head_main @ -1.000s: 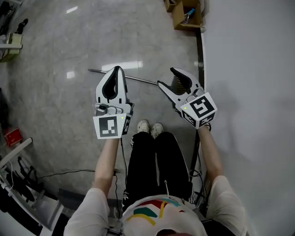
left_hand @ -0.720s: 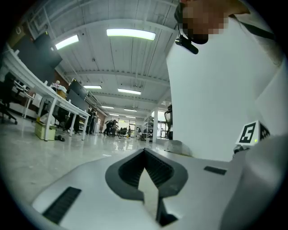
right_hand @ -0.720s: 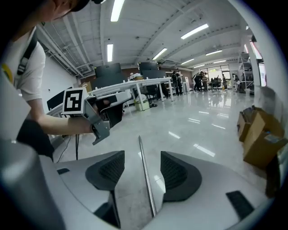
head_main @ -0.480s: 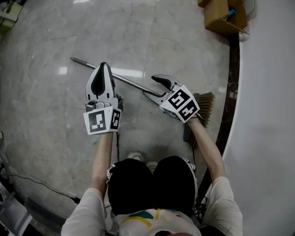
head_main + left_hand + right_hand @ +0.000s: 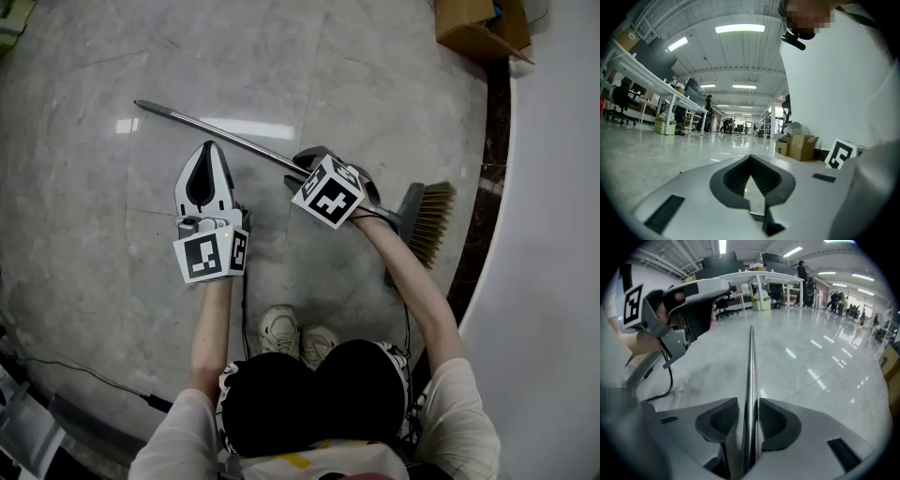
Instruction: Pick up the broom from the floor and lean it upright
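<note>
The left gripper [image 5: 206, 147] pointed level, jaws together with nothing between them. The right gripper [image 5: 302, 161] pointed steeply downward. Its 2 jaws had just been closing and pressed on the broom handle [image 5: 751, 362]. Both forearms were extended forward.

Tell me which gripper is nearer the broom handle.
Right. The right gripper has just been closing its jaws on the broom handle; the left gripper sits beside it, not touching.

No legible text or numbers. Square coded markers [image 5: 214, 258] only, behind the claws of the left gripper [image 5: 208, 150] and right gripper [image 5: 307, 159].
</note>
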A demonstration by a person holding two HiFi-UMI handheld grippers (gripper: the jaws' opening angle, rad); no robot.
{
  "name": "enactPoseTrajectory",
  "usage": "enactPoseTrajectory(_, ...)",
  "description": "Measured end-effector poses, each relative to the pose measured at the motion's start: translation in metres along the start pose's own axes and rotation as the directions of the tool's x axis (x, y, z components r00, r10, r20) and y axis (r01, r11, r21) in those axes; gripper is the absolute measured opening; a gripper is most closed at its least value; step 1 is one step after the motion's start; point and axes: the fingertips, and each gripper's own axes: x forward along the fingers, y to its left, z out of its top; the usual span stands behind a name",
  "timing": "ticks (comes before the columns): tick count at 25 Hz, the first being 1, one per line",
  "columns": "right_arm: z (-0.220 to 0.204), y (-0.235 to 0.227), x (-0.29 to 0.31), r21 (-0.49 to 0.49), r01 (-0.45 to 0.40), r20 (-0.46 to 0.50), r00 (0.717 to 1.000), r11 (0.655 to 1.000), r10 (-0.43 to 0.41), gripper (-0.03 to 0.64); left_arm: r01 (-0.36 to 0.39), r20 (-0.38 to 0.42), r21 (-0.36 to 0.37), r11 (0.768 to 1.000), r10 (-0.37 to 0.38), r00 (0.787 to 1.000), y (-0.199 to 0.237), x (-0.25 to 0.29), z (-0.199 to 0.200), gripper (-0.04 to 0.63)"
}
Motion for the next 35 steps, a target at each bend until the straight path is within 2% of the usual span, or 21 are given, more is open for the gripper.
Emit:
enactPoseTrajectory(3, -0.003, 0.001, 0.005, -0.02, 0.033, -0.033, 0.999, 0.999, -0.033, 0.155, -0.018, 0.005, -0.005, 1.0, 0.018, 1.0, 0.009, 0.0, 0.003, 0.044)
enactPoseTrajectory(6, 0.0, -0.001, 0.007, -0.012, 0.029, -0.047, 0.998, 1.0, -0.03, 0.095, -0.039, 0.013, -0.012, 0.999, 0.039, 0.999, 0.016, 0.001, 0.012, 0.044)
enactPoseTrajectory(7, 0.001, -0.002, 0.005, -0.009, 0.034, -0.045, 0.998, 0.999, -0.034, 0.095, -0.038, 0.016, -0.01, 0.999, 0.038, 0.999, 0.016, 0.002, 0.017, 0.044)
enactPoseTrajectory(9, 0.005, -0.005, -0.003, 0.008, 0.058, -0.024, 0.998, 0.998, -0.058, 0.094, -0.024, 0.029, 0.009, 1.0, 0.024, 0.999, 0.013, 0.003, 0.032, 0.044)
enactPoseTrajectory(12, 0.028, -0.015, -0.036, 0.056, 0.112, 0.061, 0.991, 0.992, -0.115, 0.094, -0.012, 0.062, 0.039, 0.999, 0.01, 0.998, 0.017, 0.006, 0.068, 0.044)
enactPoseTrajectory(14, 0.048, -0.03, -0.07, 0.107, 0.178, 0.138, 0.972, 0.978, -0.191, 0.094, -0.008, 0.096, 0.053, 0.999, 0.003, 0.995, 0.017, 0.01, 0.098, 0.044)
enactPoseTrajectory(17, 0.065, -0.057, -0.135, 0.245, 0.283, 0.252, 0.905, 0.927, -0.343, 0.094, 0.033, 0.136, 0.075, 0.997, -0.043, 0.99, -0.001, 0.016, 0.14, 0.044)
enactPoseTrajectory(19, 0.065, -0.075, -0.184, 0.353, 0.35, 0.306, 0.833, 0.868, -0.461, 0.094, 0.077, 0.146, 0.083, 0.994, -0.088, 0.985, -0.021, 0.022, 0.162, 0.044)
enactPoseTrajectory(20, 0.062, -0.085, -0.21, 0.409, 0.386, 0.321, 0.787, 0.827, -0.527, 0.094, 0.104, 0.156, 0.087, 0.991, -0.117, 0.981, -0.035, 0.029, 0.173, 0.044)
enactPoseTrajectory(23, 0.045, -0.115, -0.287, 0.577, 0.461, 0.327, 0.625, 0.674, -0.708, 0.094, 0.219, 0.2, 0.121, 0.968, -0.239, 0.95, -0.093, 0.049, 0.212, 0.044)
enactPoseTrajectory(26, 0.015, -0.12, -0.345, 0.716, 0.464, 0.282, 0.493, 0.522, -0.823, 0.094, 0.352, 0.201, 0.168, 0.921, -0.382, 0.902, -0.16, 0.053, 0.236, 0.044)
enactPoseTrajectory(28, -0.009, -0.116, -0.379, 0.779, 0.461, 0.237, 0.411, 0.425, -0.88, 0.094, 0.426, 0.2, 0.18, 0.887, -0.457, 0.867, -0.2, 0.05, 0.246, 0.044)
enactPoseTrajectory(30, -0.031, -0.109, -0.414, 0.827, 0.463, 0.184, 0.313, 0.319, -0.932, 0.094, 0.49, 0.196, 0.183, 0.852, -0.52, 0.831, -0.238, 0.047, 0.251, 0.044)
enactPoseTrajectory(33, -0.065, -0.081, -0.467, 0.889, 0.445, 0.054, 0.131, 0.107, -0.99, 0.094, 0.589, 0.151, 0.164, 0.791, -0.61, 0.778, -0.29, 0.042, 0.25, 0.044)
enactPoseTrajectory(35, -0.085, -0.06, -0.495, 0.909, 0.415, -0.039, 0.028, -0.024, -0.999, 0.094, 0.651, 0.138, 0.143, 0.745, -0.667, 0.732, -0.318, 0.033, 0.249, 0.044)
